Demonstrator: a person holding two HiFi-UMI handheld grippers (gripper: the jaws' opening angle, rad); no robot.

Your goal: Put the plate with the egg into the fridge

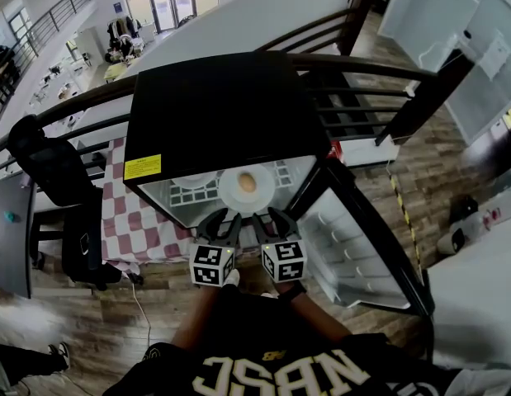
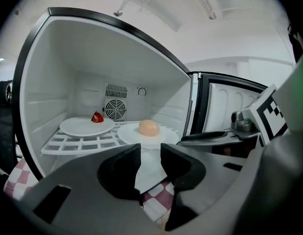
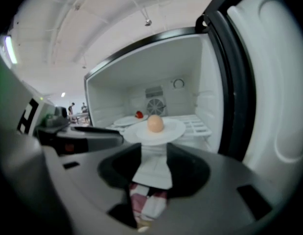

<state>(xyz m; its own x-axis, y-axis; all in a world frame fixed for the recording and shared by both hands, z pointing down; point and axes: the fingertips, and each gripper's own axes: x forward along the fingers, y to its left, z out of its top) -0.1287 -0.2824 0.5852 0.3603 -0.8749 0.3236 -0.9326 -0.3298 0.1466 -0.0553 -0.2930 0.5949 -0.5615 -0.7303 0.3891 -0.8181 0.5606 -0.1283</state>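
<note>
A white plate [image 1: 229, 195] with a tan egg [image 1: 248, 182] rests on the wire shelf inside the open black mini fridge [image 1: 214, 106]. The left gripper view shows the egg [image 2: 149, 127] on its plate [image 2: 134, 135] near the shelf's front right. In the right gripper view, egg [image 3: 154, 123] and plate [image 3: 174, 129] lie straight ahead. My left gripper [image 1: 220, 219] [image 2: 150, 153] and right gripper [image 1: 270, 219] [image 3: 154, 155] hover side by side just outside the fridge mouth, clear of the plate. Both are open, jaws partly apart, nothing between them.
A second white plate [image 2: 82, 127] with a small red thing [image 2: 97, 117] sits at the shelf's left. The fridge door [image 1: 354, 246] hangs open to the right. The fridge stands on a red-checked cloth [image 1: 131, 213]; a black chair [image 1: 57, 172] is at left.
</note>
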